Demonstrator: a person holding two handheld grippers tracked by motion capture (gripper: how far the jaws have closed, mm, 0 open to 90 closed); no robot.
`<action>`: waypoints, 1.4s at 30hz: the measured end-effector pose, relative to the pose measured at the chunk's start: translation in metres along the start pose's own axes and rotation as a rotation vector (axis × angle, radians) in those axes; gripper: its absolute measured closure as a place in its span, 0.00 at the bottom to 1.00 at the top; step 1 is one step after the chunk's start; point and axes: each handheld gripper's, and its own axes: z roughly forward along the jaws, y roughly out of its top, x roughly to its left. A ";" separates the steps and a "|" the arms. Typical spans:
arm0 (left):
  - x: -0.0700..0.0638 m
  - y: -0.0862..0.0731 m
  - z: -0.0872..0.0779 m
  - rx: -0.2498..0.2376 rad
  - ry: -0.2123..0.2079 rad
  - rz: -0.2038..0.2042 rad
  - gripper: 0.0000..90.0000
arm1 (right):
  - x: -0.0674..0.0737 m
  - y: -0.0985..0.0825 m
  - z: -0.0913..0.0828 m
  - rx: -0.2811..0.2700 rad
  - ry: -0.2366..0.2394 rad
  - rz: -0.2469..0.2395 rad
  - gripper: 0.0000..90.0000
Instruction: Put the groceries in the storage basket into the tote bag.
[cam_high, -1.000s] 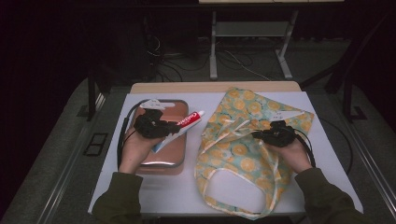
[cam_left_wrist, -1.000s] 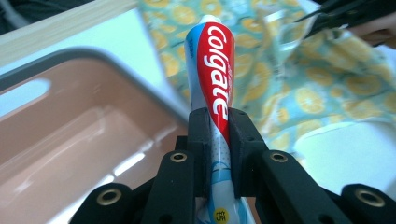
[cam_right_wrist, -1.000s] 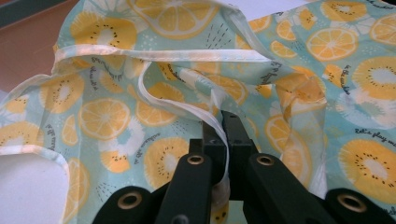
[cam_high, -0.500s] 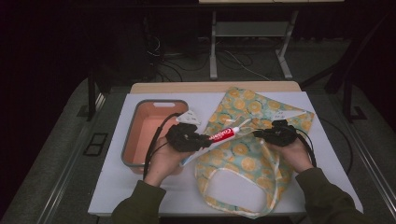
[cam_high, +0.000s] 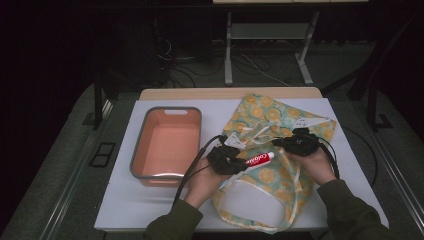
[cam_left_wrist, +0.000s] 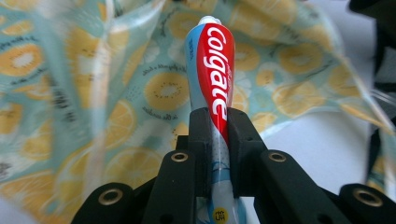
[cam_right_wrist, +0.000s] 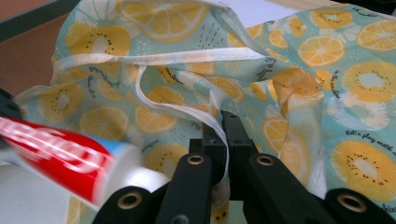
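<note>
On the white table (cam_high: 150, 210) I see a fruit-print cloth bag (cam_high: 280, 120) lying flat beside an empty orange tub (cam_high: 166, 145). My left gripper (cam_high: 235, 162) has its fingers clamped on a toothpaste tube (cam_high: 259, 159) reading "Colgate"; its long axis runs over the bag, cap toward my right gripper (cam_high: 287, 145). Those fingers are pinched together on the bag's pale edge (cam_right_wrist: 219, 126).
</note>
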 end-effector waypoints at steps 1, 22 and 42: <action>0.000 0.001 0.006 0.013 0.005 0.002 0.90 | 0.000 0.000 0.000 -0.001 0.000 -0.001 1.00; 0.007 0.001 0.048 -0.003 0.041 0.012 0.57 | 0.002 -0.001 0.000 -0.002 0.008 -0.006 1.00; -0.008 -0.048 0.026 0.042 0.083 0.021 0.41 | 0.002 -0.002 0.001 0.005 0.007 -0.006 1.00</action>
